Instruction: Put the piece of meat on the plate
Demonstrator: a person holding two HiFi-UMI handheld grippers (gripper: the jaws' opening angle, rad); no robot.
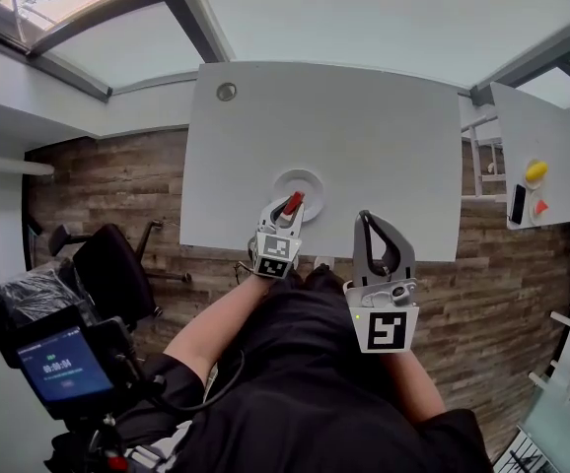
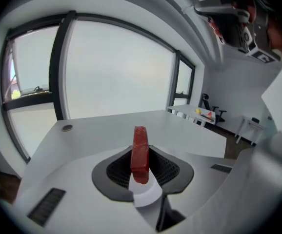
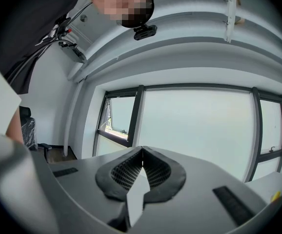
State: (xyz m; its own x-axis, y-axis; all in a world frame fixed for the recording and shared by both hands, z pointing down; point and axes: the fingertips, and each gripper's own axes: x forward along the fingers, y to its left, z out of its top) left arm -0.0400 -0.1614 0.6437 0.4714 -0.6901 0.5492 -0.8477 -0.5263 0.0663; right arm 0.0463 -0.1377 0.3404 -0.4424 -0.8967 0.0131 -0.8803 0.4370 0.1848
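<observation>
A red piece of meat [image 1: 294,203] stands upright between the jaws of my left gripper [image 1: 287,214], which is shut on it. It hangs over the near rim of a small round white plate [image 1: 310,178] on the white table [image 1: 364,136]. In the left gripper view the meat [image 2: 140,150] sticks up from between the dark pads [image 2: 166,169], with the tabletop stretching beyond it. My right gripper [image 1: 368,221] is to the right of the plate at the table's near edge, shut and holding nothing. In its own view the right gripper [image 3: 142,152] points level at the windows.
A round cable grommet [image 1: 227,92] sits in the table's far left corner. A second white table [image 1: 546,156] to the right carries a yellow item [image 1: 535,171], an orange item [image 1: 540,207] and a dark phone [image 1: 517,203]. A black office chair [image 1: 107,264] stands on the wooden floor at left.
</observation>
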